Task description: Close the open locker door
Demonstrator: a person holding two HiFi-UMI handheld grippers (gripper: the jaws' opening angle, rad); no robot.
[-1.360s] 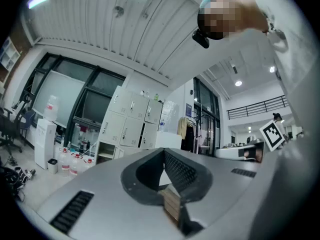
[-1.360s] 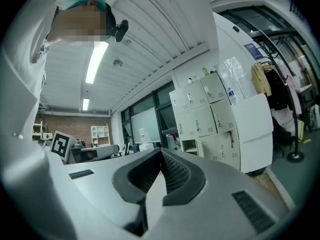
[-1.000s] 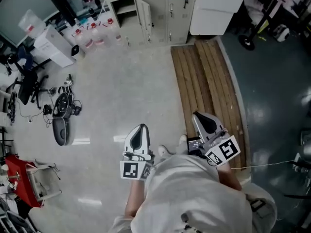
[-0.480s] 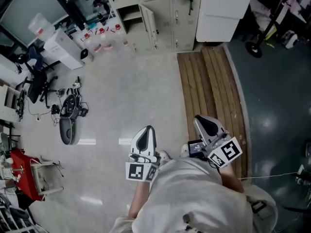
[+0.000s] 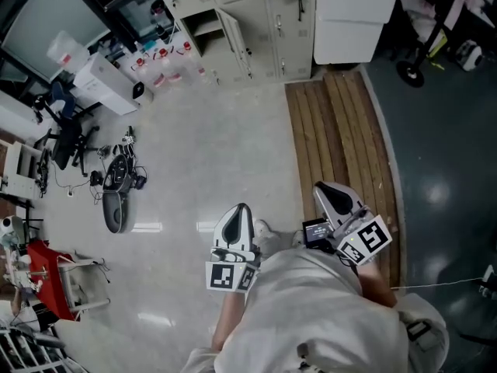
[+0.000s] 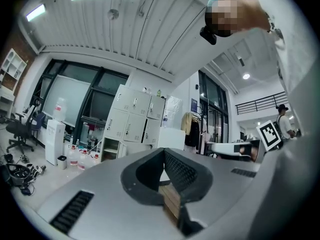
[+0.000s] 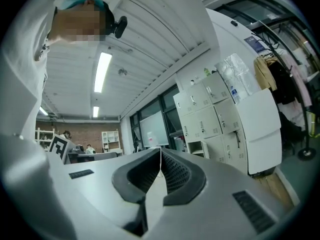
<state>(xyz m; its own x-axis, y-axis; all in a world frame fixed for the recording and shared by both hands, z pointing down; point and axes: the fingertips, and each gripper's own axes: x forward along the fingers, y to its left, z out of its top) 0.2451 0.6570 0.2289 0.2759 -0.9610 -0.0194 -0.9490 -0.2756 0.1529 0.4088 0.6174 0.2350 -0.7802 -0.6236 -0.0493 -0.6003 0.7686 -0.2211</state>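
In the head view the cream locker bank (image 5: 256, 14) stands far ahead across the floor. One low locker is open: its door (image 5: 234, 43) swings out toward me, beside the empty compartment (image 5: 200, 28). My left gripper (image 5: 238, 209) and right gripper (image 5: 325, 187) are held level near my body, far short of the lockers. Both are shut and hold nothing. In the left gripper view the open locker (image 6: 109, 149) is small, left of the shut gripper (image 6: 163, 151). In the right gripper view the open locker (image 7: 196, 148) lies right of the shut gripper (image 7: 160, 150).
A wooden slat platform (image 5: 342, 130) runs along the right, leading to a white cabinet (image 5: 353, 14). Water bottles (image 5: 165, 64) and a white box (image 5: 107, 80) stand left of the lockers. A dark device with cables (image 5: 116, 196), a chair (image 5: 66, 134) and a red item (image 5: 43, 274) sit at the left.
Both grippers and I have moved forward over the floor toward the lockers, which now sit slightly lower and nearer in the head view. Both grippers stay shut.
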